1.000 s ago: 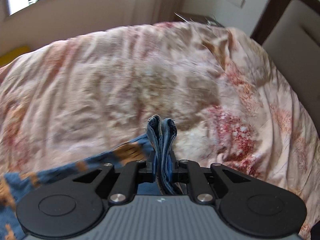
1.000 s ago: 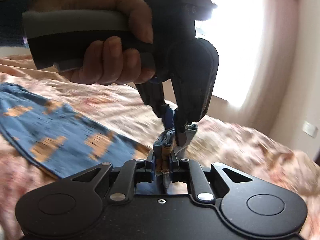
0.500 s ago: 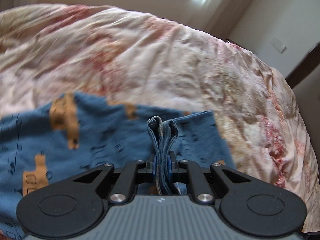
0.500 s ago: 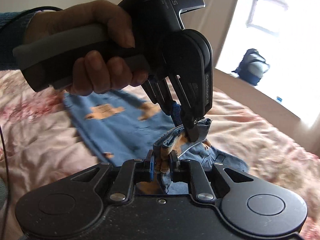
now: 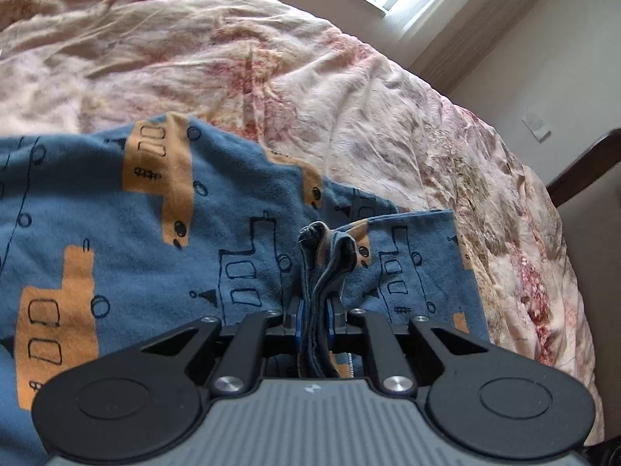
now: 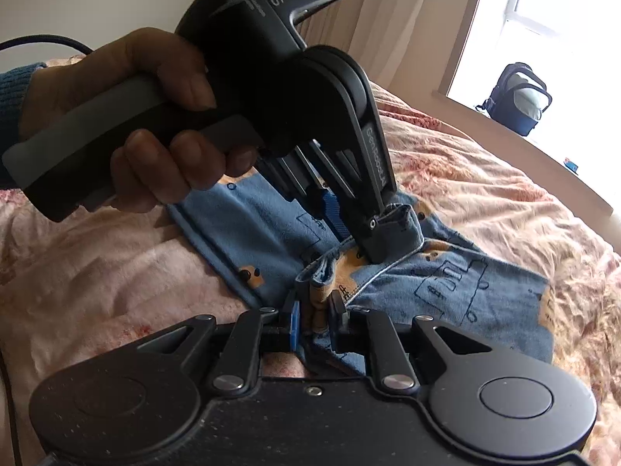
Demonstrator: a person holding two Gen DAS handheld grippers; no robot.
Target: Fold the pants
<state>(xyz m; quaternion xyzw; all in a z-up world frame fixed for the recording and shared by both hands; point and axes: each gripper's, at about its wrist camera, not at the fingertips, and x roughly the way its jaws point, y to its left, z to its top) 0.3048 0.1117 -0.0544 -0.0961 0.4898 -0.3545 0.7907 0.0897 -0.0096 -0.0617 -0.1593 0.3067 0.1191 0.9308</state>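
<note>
Your left gripper was clamped on a bunched edge of the pants, several layers of blue fabric squeezed between its blue pads and sticking up past the fingertips in a crumpled tuft. Your right gripper was likewise pinched on a gathered fold of the same pants, orange print showing between its fingers.

The pants lay on the bed, blue with orange blocks and black line drawings, spread out flat to the left in the left wrist view and ending in a straight hem on the right. In the right wrist view a folded-over layer sat on top of the lower one, its light-stitched edge running diagonally.

From the right wrist camera, your left hand and the gripper it held filled the upper middle of the frame and hid much of the pants behind them. The two grippers held the cloth just beside each other, the left one coming down steeply from above onto the fabric close ahead of the right one's fingers.

Around you: the rumpled pink floral bedcover, a curtain, a bright window with a dark backpack on the sill, a wall switch, and a dark wooden headboard edge at right.
</note>
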